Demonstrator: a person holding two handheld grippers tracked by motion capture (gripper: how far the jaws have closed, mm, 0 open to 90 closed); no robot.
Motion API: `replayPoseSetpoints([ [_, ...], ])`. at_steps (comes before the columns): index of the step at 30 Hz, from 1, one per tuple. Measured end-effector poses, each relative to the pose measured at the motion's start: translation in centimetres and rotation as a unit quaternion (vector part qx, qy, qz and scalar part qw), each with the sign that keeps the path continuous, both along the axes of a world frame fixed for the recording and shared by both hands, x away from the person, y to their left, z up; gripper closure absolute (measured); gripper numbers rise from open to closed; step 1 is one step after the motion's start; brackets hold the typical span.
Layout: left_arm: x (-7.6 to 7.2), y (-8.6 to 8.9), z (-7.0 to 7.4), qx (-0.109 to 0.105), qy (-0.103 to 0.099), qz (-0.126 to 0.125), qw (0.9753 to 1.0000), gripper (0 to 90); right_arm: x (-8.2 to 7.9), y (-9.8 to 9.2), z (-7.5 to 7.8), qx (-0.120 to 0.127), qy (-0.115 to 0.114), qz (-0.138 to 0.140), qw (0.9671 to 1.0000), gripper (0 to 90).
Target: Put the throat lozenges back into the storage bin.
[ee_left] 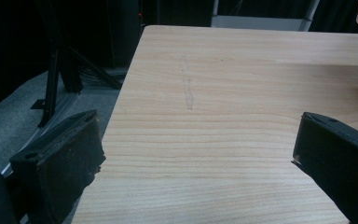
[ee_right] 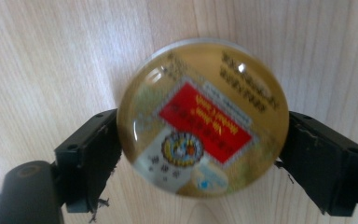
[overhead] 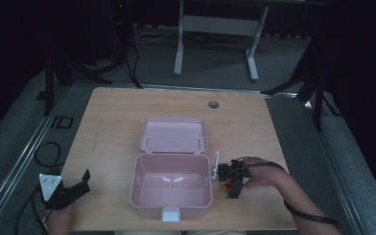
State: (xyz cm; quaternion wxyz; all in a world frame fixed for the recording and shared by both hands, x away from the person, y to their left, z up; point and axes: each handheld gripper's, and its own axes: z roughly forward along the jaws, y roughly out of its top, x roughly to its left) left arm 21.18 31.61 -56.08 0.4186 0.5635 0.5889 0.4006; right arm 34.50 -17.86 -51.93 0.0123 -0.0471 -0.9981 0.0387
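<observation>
Gripping the round, domed, gold-coloured tin with a red label [ee_right: 203, 116], the right gripper [overhead: 230, 182] had its jaws pressed against the tin's opposite sides, low on the light wooden table [overhead: 254, 127] just right of the open pink plastic lunch box [overhead: 171, 203]. The tin looked light, stiff and glossy, likely slippery; holding across the rim at its widest seemed safest. The left gripper [overhead: 81, 183] sat spread wide and empty at the table's left edge.

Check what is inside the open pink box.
The pink box holds nothing visible: bare pink floor with two small moulded marks. Its front wall hides the nearest strip of floor.
</observation>
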Motion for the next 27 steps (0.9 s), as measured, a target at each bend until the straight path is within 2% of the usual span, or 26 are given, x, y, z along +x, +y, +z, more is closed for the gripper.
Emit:
replayPoseSetpoints([
  [6,0.0,0.0,0.0,0.0,0.0,-0.001,1.0,1.9,0.0,0.3,0.1,-0.005,-0.005,0.008,0.9999,19.6],
  [7,0.0,0.0,0.0,0.0,0.0,-0.001,1.0,1.9,-0.1,0.1,0.6,-0.009,0.0,-0.004,1.0,19.7],
  [10,0.0,0.0,0.0,0.0,0.0,-0.002,1.0,1.9,0.0,-0.1,1.1,-0.005,0.001,-0.003,1.0,19.7],
  [11,0.0,0.0,0.0,-0.001,0.001,-0.002,1.0,2.0,0.0,-0.3,1.4,-0.003,0.011,-0.014,0.9998,19.8],
  [13,0.0,0.0,0.0,-0.001,0.001,-0.002,1.0,1.9,0.0,-0.6,2.5,-0.004,0.01,-0.022,0.9997,19.8],
  [15,0.0,0.0,0.0,0.0,0.002,-0.002,1.0,1.9,0.0,-0.7,2.8,-0.004,0.014,-0.029,0.9995,19.8],
  [18,0.0,0.0,0.0,-0.001,0.001,-0.002,1.0,1.9,0.1,-0.9,4.1,0.002,-0.002,-0.039,0.9992,19.8],
  [19,0.0,0.0,0.0,-0.001,0.001,-0.002,1.0,1.9,0.0,-1.0,5.0,0.007,-0.007,-0.04,0.9991,19.8],
  [20,0.0,0.0,0.0,-0.001,0.001,-0.003,1.0,1.9,0.0,-1.0,5.0,0.007,-0.007,-0.04,0.9991,19.8],
  [21,0.0,0.0,0.0,-0.001,0.001,-0.003,1.0,1.9,-0.1,-1.1,5.7,0.007,0.0,-0.043,0.999,19.8],
  [23,0.0,0.0,0.0,-0.001,0.002,-0.003,1.0,1.9,-0.2,-1.1,6.0,0.006,0.001,-0.044,0.999,19.8],
  [25,0.0,0.0,0.0,-0.002,0.002,-0.003,1.0,1.9,-0.5,-1.1,6.8,0.008,-0.001,-0.037,0.9993,19.8],
  [26,0.0,0.0,0.0,-0.002,0.002,-0.003,1.0,1.9,-0.8,-1.0,7.7,0.008,0.001,-0.038,0.9992,19.8],
  [27,0.0,0.0,0.0,-0.002,0.002,-0.003,1.0,1.9,-0.8,-1.0,7.7,0.008,0.001,-0.038,0.9992,19.8],
])
